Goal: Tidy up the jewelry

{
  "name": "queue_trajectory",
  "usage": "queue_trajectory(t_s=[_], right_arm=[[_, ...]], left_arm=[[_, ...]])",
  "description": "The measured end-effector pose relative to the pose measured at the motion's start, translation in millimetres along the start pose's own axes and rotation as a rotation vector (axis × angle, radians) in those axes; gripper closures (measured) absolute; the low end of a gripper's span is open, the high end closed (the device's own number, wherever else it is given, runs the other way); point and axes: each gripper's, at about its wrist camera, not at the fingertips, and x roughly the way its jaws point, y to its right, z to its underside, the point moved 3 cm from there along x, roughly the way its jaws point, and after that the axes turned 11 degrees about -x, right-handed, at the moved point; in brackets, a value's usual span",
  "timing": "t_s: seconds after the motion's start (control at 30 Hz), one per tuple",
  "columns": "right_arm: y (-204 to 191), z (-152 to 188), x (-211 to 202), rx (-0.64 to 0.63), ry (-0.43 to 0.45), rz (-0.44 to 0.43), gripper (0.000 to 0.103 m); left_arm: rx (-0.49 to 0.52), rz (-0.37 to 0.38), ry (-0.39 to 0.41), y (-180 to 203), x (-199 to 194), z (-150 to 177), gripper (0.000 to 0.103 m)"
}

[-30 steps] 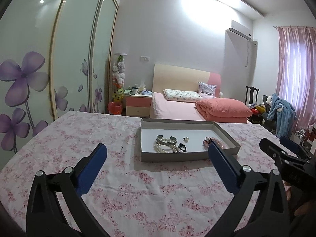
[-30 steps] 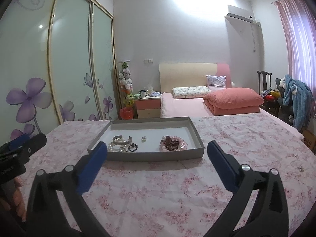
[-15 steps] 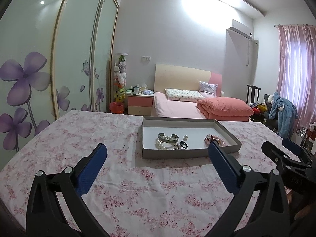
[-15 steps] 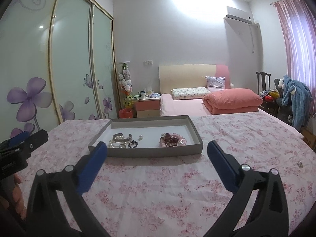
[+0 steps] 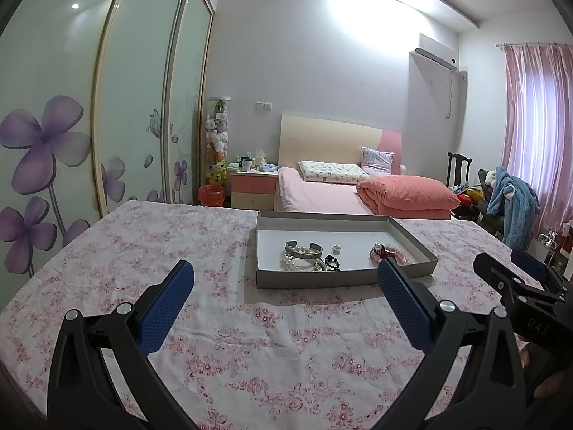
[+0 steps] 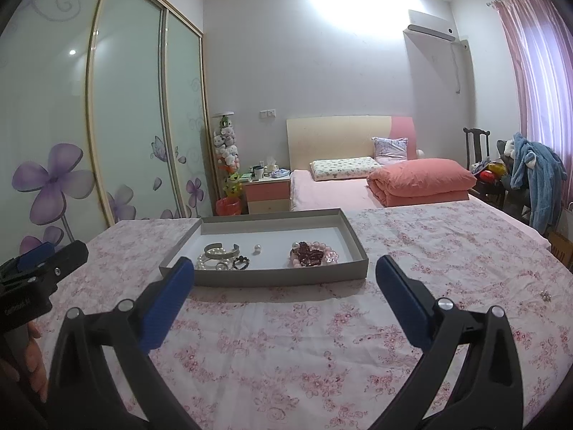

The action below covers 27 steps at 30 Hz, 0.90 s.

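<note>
A grey shallow tray (image 5: 343, 279) (image 6: 265, 277) sits on the floral tablecloth. In it lie a silver cuff bangle (image 5: 303, 249) (image 6: 221, 251), a pearl bracelet (image 5: 297, 265), a small black ring piece (image 5: 332, 262) (image 6: 240, 262), a single pearl (image 5: 336, 249) (image 6: 257, 249) and a pile of pink and dark red bead bracelets (image 5: 388, 252) (image 6: 313, 253). A small sparkly earring (image 6: 545, 296) lies on the cloth at the far right. My left gripper (image 5: 283, 297) and my right gripper (image 6: 283, 295) are both open and empty, held back from the tray's near edge.
The table with the pink floral cloth (image 5: 143, 251) fills the foreground. Behind it are a bed with a folded pink quilt (image 5: 404, 193), a nightstand (image 5: 252, 188), sliding wardrobe doors (image 5: 107, 107) at left and a chair with clothes (image 5: 512, 200) at right.
Both grippers have drawn back and risen slightly, so the tray looks a little farther away. Both stay open. The jewelry has not moved.
</note>
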Motion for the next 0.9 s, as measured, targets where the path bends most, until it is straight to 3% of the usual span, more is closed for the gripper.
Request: queue_trajectory(t_s=[0.9], right_arm=[[1.7, 2.2, 3.6, 0.012, -0.012, 0.002, 0.004]], left_arm=[[0.006, 0.002, -0.009, 3.4, 2.6, -0.6, 0.002]])
